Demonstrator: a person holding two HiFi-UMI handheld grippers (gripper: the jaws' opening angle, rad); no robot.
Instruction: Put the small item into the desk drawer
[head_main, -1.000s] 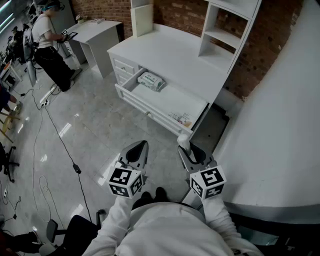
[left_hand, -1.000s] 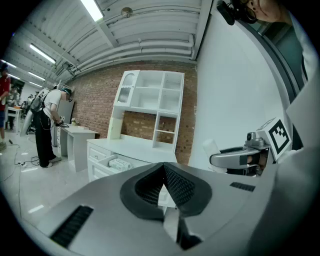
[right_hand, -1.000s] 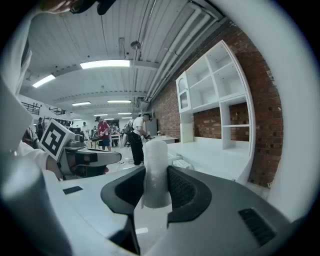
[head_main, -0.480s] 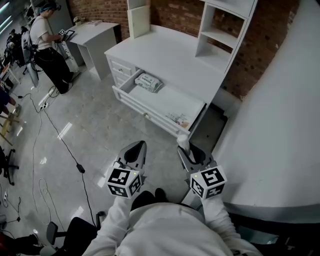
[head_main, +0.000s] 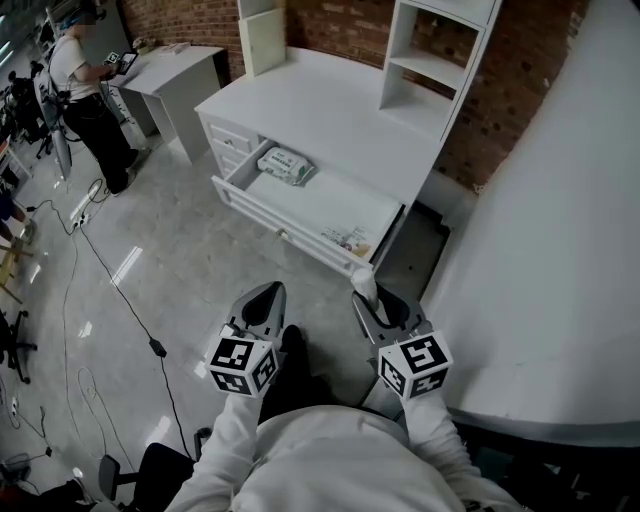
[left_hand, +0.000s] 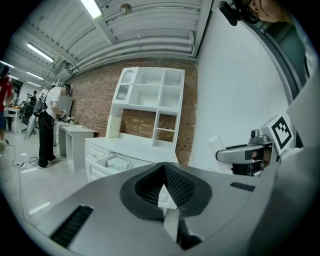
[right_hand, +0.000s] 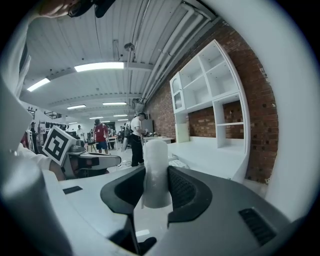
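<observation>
Short of the open white table drawer (head_main: 322, 207), right tongs (right_hand: 156, 189) pinch a small white cylinder (right_hand: 156, 170); carry it level. Left tongs (left_hand: 164, 186) are pressed together.

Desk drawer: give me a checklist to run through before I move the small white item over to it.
1. Item held: ok. The small white item stands upright between the jaws of the right gripper, which are closed on it.
2. Desk drawer open: ok. It is pulled well out.
3. Room inside: ok. A soft pack lies at its left end and the middle is bare.
4. Right gripper above the drawer: not ok. It is short of the drawer, over the floor.
5. Left gripper out of the way: ok. Its jaws are together with nothing between them, and it is off to the left side.
6. Firmness of the grip: cannot tell.
</observation>
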